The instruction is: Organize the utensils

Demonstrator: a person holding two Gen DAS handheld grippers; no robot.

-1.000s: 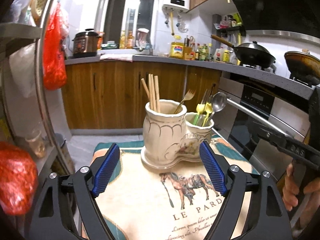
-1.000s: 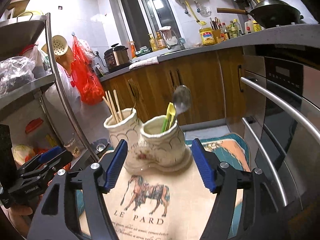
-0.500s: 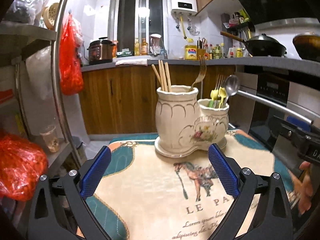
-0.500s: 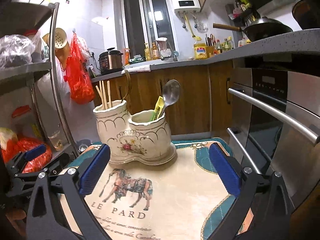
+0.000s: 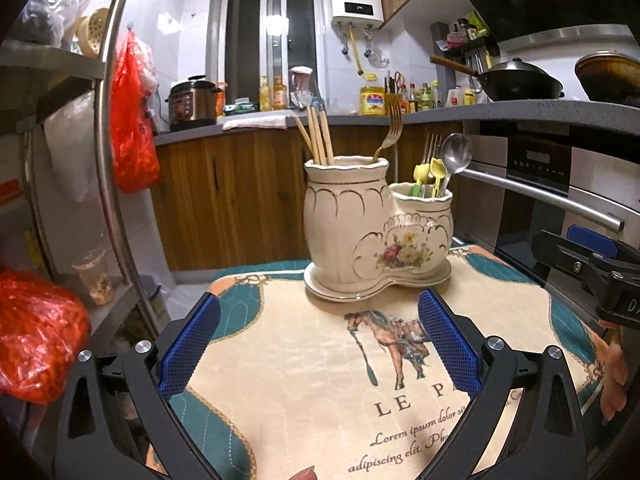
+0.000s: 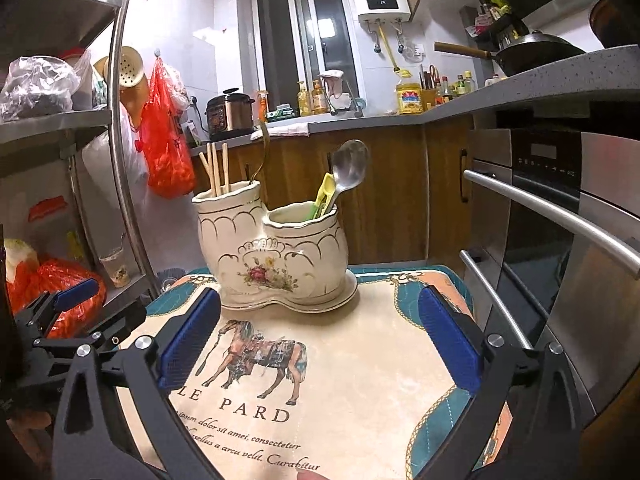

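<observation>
you've backed both tongs off since a second ago: left gripper (image 5: pixel 318 344) and right gripper (image 6: pixel 318 340) sit apart, empty, so sorting looks about done. the utensil holder (image 6: pixel 274 256) stands on the horse-print mat (image 6: pixel 360 360); the chopsticks (image 5: pixel 318 136) and spoon (image 6: pixel 346 172) point handles-down, long axes near upright.

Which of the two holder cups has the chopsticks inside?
The taller cup, the one without the flower print. The shorter cup holds the spoon instead.

Left gripper (image 5: pixel 318 344) black frame, silver screws, ribbed blue fingers (image 5: pixel 188 344), right gripper (image 6: pixel 318 344) alike, bare skin
</observation>
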